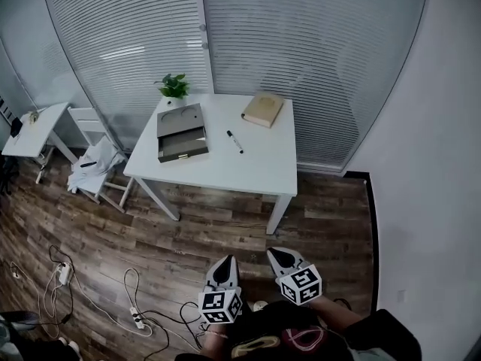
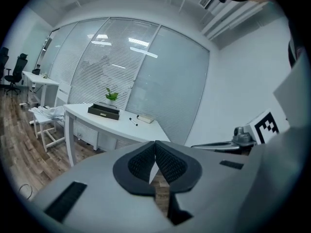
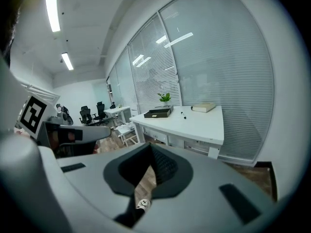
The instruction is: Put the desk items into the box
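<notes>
A white table [image 1: 248,168] stands ahead of me against the blinds. On it lie an open dark grey box [image 1: 182,134], a black pen [image 1: 235,141] and a tan book [image 1: 263,109]. A small potted plant [image 1: 174,87] stands at its far left corner. My left gripper [image 1: 225,260] and right gripper [image 1: 273,253] hang low near my body, well short of the table, both shut and empty. In the left gripper view the box [image 2: 103,111], pen [image 2: 132,122] and book [image 2: 145,119] show far beyond the shut jaws. The right gripper view shows the box [image 3: 158,112], pen [image 3: 183,115] and book [image 3: 203,108].
A white chair with cloth draped on it [image 1: 94,164] stands left of the table, and a second desk [image 1: 34,130] is further left. Cables and power strips [image 1: 135,318] lie on the wood floor at lower left. A plain wall [image 1: 428,164] runs along the right.
</notes>
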`<state>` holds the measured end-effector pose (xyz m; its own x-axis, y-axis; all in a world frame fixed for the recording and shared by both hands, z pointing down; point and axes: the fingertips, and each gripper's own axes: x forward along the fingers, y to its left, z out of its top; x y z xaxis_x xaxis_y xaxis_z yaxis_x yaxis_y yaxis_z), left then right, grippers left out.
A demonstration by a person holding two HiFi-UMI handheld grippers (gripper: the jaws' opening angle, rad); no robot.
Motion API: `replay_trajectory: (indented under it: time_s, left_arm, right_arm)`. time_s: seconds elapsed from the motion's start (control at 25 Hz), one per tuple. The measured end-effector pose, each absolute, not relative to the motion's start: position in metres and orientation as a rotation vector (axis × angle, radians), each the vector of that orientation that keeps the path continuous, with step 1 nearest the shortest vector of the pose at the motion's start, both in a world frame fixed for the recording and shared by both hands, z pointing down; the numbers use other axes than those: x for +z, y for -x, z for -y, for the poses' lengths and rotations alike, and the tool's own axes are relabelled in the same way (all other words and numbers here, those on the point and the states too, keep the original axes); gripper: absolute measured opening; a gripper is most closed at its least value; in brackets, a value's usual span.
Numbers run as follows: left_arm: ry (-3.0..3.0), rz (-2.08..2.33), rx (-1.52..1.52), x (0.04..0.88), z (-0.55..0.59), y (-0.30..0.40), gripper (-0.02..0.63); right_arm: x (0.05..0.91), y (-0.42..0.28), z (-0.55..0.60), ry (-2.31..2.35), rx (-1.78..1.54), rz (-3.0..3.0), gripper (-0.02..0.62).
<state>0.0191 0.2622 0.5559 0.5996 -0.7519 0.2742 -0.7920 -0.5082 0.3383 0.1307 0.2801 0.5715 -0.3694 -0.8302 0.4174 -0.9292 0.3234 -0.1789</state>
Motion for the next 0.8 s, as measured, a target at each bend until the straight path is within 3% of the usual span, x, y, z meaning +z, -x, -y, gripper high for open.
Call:
replay_trajectory:
  time_s: [0.8]
  left_arm:
    - [-2.549,0.961,0.196,0.552,-0.082,0.012,0.018]
  right_arm:
    - [0.578,-0.090,-0.115,-1.839,0.653,2.155,0.009]
